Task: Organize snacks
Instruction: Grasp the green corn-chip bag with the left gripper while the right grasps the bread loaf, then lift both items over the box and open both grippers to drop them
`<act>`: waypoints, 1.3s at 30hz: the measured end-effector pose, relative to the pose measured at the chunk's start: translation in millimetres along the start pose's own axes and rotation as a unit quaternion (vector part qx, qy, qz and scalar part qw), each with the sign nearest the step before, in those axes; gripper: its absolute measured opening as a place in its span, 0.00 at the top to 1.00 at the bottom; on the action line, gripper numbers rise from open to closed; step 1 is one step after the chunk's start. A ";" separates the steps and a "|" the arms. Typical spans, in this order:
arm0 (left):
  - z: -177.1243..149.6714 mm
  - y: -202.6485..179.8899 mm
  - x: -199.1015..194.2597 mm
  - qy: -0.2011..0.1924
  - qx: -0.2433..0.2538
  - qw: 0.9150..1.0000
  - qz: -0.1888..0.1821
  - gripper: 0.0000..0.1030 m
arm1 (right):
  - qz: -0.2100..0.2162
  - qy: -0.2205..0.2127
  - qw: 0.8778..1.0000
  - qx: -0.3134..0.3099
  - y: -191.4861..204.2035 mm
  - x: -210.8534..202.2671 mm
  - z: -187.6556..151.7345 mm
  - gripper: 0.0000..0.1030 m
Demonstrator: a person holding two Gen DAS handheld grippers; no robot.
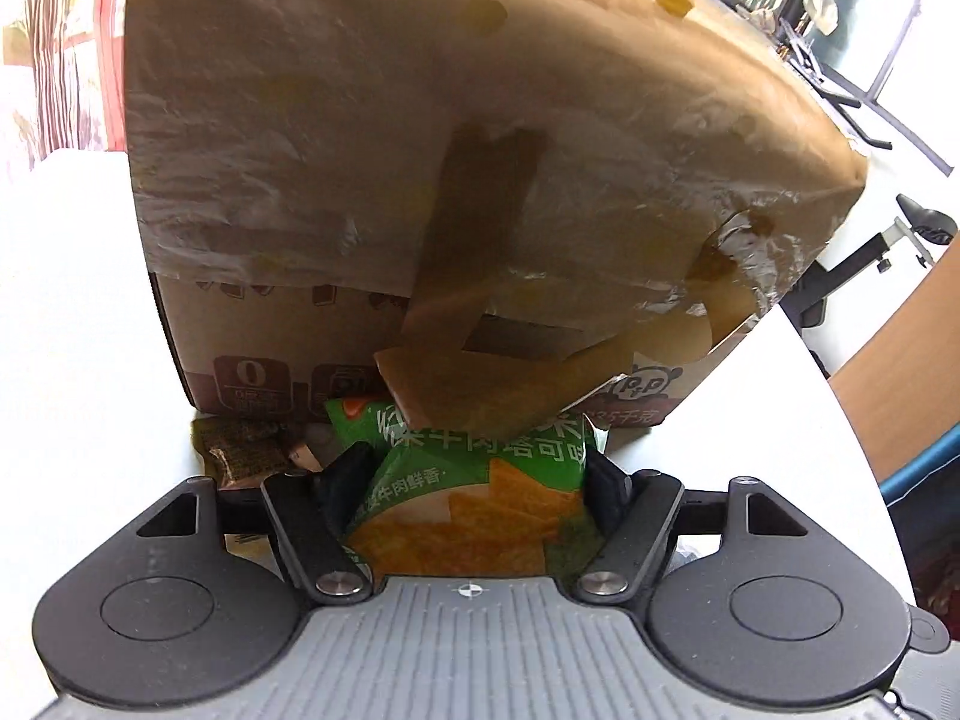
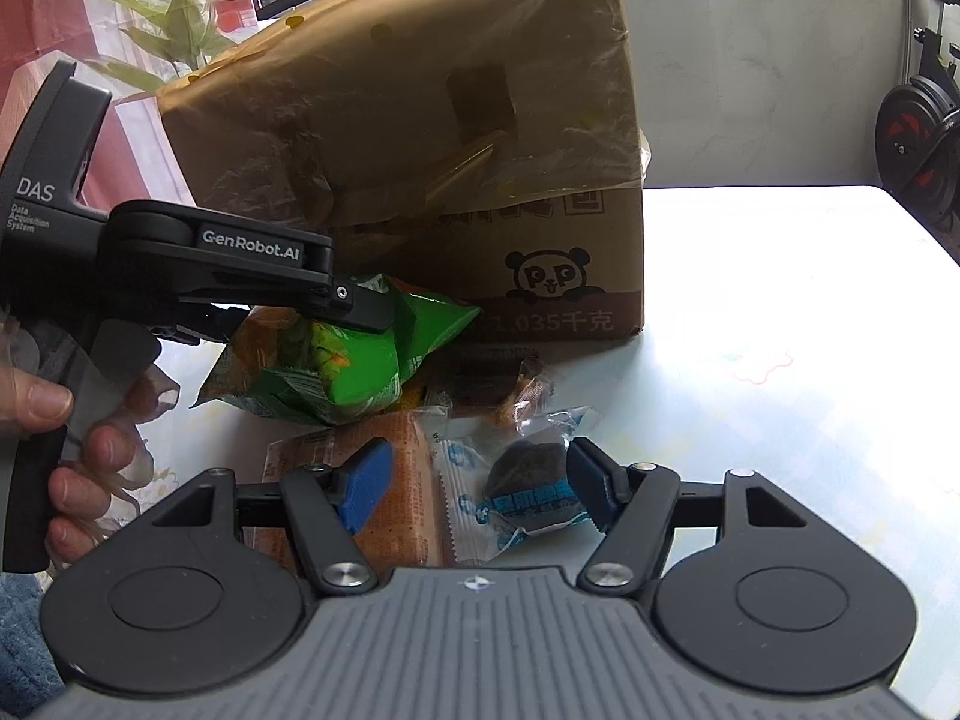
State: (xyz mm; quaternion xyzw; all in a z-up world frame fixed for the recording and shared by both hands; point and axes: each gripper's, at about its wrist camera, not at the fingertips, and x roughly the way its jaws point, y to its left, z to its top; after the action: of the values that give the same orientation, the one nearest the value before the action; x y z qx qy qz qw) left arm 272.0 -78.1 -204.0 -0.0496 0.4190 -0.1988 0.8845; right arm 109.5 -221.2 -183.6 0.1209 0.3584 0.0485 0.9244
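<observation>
My left gripper is shut on a green chip bag right in front of a taped cardboard box. In the right wrist view the left gripper holds the same green bag just above the table beside the box. My right gripper is open, low over an orange snack packet and a clear packet with a dark round snack. A brown packet lies near the box's foot, and a dark packet lies left of the bag.
The white table stretches to the right of the box. A plant and red curtain stand behind the box on the left. An exercise bike is at far right. A chair stands beyond the table edge.
</observation>
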 end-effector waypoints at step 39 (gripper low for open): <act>-58.4 56.9 -110.0 -0.121 -0.054 0.988 0.074 0.28 | 0.065 0.016 0.996 -0.064 42.3 11.1 -16.0 0.27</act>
State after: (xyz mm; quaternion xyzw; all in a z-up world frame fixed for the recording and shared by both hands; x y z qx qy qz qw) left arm 182.6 21.9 -176.7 -0.0902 0.3218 -0.1022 0.9369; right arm 106.7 -175.3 -191.3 0.0840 0.3607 0.1336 0.9192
